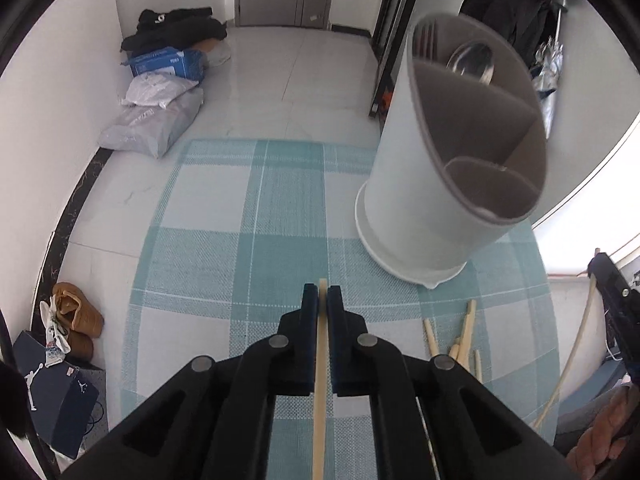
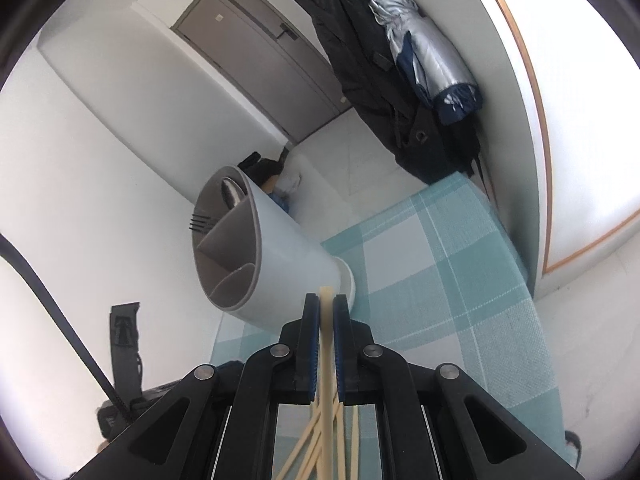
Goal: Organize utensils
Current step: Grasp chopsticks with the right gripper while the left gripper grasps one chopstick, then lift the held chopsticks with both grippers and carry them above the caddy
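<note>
1. Your left gripper [image 1: 322, 298] is pinching one chopstick [image 1: 321, 392] between its pads; the stick runs back under the camera with its tip just past the fingertips
2. Your right gripper [image 2: 326, 306] is pressed together on a second chopstick [image 2: 327, 360] the same way, tip poking out in front
3. The holder [image 1: 448, 168] stands on the checked mat [image 1: 224, 248], ahead and to the right in the left view; a fork [image 1: 425, 42] and a spoon [image 1: 472, 60] sit in its far section, and the near sections look empty
4. More loose chopsticks [image 1: 464, 336] lie on the mat near the holder's base
5. Expect each stick to be light, stiff and smooth, so it will likely pivot or slide in a pinch near one end; a hold closer to the middle would steady it
6. Tip it upright over an empty section before letting go, or it may glance off the rim
</note>
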`<state>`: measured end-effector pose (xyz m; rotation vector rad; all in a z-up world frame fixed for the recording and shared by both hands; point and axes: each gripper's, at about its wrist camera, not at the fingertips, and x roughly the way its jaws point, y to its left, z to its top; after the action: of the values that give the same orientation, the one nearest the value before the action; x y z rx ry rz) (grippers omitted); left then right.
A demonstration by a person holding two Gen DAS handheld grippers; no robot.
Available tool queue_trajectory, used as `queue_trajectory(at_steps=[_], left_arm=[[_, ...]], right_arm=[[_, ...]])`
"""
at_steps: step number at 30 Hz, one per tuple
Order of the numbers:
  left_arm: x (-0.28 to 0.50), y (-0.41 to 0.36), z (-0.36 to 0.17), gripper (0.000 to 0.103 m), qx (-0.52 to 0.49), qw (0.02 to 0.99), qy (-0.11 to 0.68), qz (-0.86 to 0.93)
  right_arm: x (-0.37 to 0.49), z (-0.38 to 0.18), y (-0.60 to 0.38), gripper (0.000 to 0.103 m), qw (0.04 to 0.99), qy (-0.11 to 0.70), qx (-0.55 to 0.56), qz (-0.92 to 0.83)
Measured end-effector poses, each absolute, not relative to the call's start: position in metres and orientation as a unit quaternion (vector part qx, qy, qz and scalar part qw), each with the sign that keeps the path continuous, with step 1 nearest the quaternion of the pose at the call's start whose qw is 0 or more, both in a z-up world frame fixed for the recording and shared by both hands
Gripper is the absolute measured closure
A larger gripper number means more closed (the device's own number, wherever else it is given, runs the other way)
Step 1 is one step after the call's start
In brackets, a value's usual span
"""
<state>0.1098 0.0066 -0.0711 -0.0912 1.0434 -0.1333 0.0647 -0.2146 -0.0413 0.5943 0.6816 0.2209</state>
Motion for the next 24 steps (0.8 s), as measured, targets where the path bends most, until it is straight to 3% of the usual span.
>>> queue_trajectory(at_steps=[5, 13, 24], left_arm=[[0.076, 0.007, -0.030, 0.102, -0.061, 0.900, 0.425, -0.073], [0.061, 0.014, -0.003, 0.102, -0.043, 0.922, 0.373, -0.094], [0.050, 0.025, 0.013, 0.102, -0.045, 0.922, 0.368, -0.113]], right_arm=[[0.049, -0.017, -0.192, 0.097, 0.933, 0.278, 0.207, 0.101], [0.032, 0.000, -0.155, 0.097, 0.951, 0.244, 0.139, 0.130], [0.023, 0.006, -0.133, 0.097, 0.955, 0.237, 0.100, 0.145]])
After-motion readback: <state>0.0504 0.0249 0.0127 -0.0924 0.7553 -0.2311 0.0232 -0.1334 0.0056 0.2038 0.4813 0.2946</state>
